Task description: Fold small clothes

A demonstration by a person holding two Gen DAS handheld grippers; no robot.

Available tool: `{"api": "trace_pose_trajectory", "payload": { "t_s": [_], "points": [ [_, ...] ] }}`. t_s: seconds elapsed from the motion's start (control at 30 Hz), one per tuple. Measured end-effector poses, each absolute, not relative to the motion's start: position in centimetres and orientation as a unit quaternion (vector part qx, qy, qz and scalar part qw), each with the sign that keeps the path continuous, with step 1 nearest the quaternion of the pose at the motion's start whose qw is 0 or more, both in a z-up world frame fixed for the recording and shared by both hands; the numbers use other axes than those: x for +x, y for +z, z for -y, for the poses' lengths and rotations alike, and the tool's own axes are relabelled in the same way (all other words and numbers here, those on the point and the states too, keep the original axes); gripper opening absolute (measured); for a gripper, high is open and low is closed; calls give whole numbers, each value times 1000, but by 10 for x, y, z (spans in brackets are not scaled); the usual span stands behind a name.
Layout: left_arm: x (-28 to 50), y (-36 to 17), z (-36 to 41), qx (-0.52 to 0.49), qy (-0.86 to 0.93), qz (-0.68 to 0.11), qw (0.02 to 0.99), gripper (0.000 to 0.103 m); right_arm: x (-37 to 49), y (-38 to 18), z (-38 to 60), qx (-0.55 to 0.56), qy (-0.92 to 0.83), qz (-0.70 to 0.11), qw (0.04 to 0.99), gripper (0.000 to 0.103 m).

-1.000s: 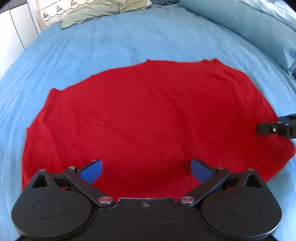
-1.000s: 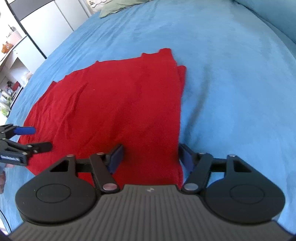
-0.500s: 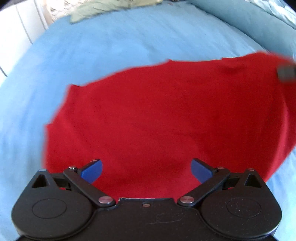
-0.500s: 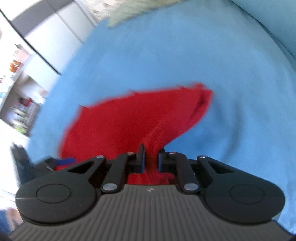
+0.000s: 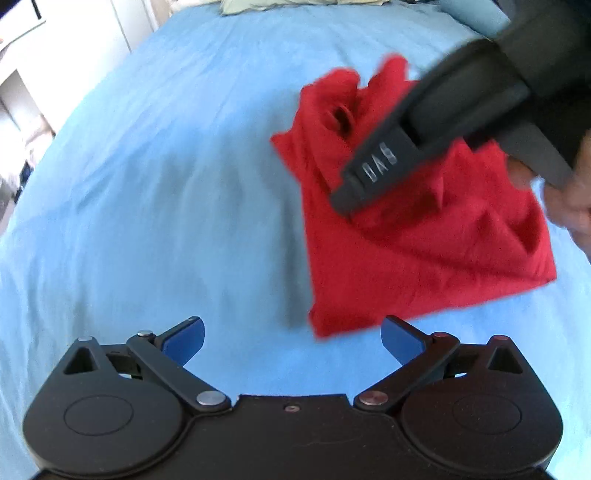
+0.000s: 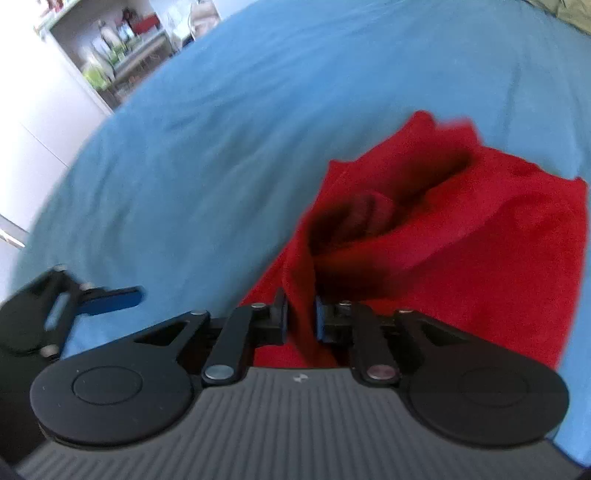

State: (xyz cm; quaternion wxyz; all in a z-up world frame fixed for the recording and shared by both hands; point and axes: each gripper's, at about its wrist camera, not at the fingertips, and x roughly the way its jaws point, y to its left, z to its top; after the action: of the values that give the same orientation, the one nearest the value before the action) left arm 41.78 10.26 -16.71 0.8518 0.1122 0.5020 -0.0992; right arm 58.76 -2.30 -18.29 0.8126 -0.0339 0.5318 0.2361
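A red garment (image 5: 406,251) lies bunched and partly folded over on the blue bed (image 5: 166,184). In the left wrist view my left gripper (image 5: 291,338) is open and empty, just short of the garment's near corner. My right gripper's body (image 5: 424,147) hangs over the garment there. In the right wrist view my right gripper (image 6: 300,317) is shut on a pinched fold of the red garment (image 6: 461,251), which drapes away from the jaws. The left gripper's blue fingertip (image 6: 110,297) shows at the left edge.
Blue bedding (image 6: 258,110) covers the whole bed. A green pillow (image 5: 280,3) lies at the far end. White cupboards (image 5: 55,55) stand to the left, and a cluttered shelf (image 6: 122,48) stands beyond the bed. A hand (image 5: 565,199) holds the right gripper.
The right gripper shut on the garment's edge and carried it over, folding the flat garment into a smaller bunched shape. The left gripper stayed open and now sits over bare bedding.
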Motion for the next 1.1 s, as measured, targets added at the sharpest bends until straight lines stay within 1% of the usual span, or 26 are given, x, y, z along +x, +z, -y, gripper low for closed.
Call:
{"api": "trace_pose_trajectory", "payload": {
  "t_s": [0.03,0.07,0.13,0.2,0.23,0.27,0.33,0.4,0.47,0.63,0.77,0.93,1.1],
  "points": [
    [414,-168,-105,107,-102,-501,853,103,585,-181,18,-46,231,-522,820,49],
    [411,-168,-107,103,-107,-499,854,103,583,-176,15,-52,232,-516,823,68],
    [405,-164,-108,102,-116,-492,857,103,576,-161,19,-52,242,-492,835,79],
    [402,-157,-106,104,-125,-484,860,103,564,-136,39,-36,258,-463,847,79],
    [401,-151,-103,101,-129,-479,862,103,559,-126,52,-25,257,-451,855,82],
    [401,-146,-103,98,-134,-473,865,103,553,-115,67,-14,249,-438,864,90],
    [407,-134,-100,88,-141,-464,870,103,538,-94,104,2,214,-412,885,99],
    [412,-123,-94,72,-148,-458,873,103,519,-90,140,16,180,-401,898,99],
    [423,-113,-89,53,-154,-450,878,103,502,-100,174,31,155,-415,896,99],
    [434,-100,-61,48,-165,-413,894,103,459,-149,209,14,101,-457,884,99],
    [451,-101,-37,59,-150,-409,898,102,434,-179,200,32,75,-465,882,99],
    [475,-119,-30,48,-113,-423,898,100,427,-206,167,60,40,-444,893,99],
    [487,-129,-31,47,-90,-438,893,98,431,-221,142,42,0,-432,901,98]
  ]
}}
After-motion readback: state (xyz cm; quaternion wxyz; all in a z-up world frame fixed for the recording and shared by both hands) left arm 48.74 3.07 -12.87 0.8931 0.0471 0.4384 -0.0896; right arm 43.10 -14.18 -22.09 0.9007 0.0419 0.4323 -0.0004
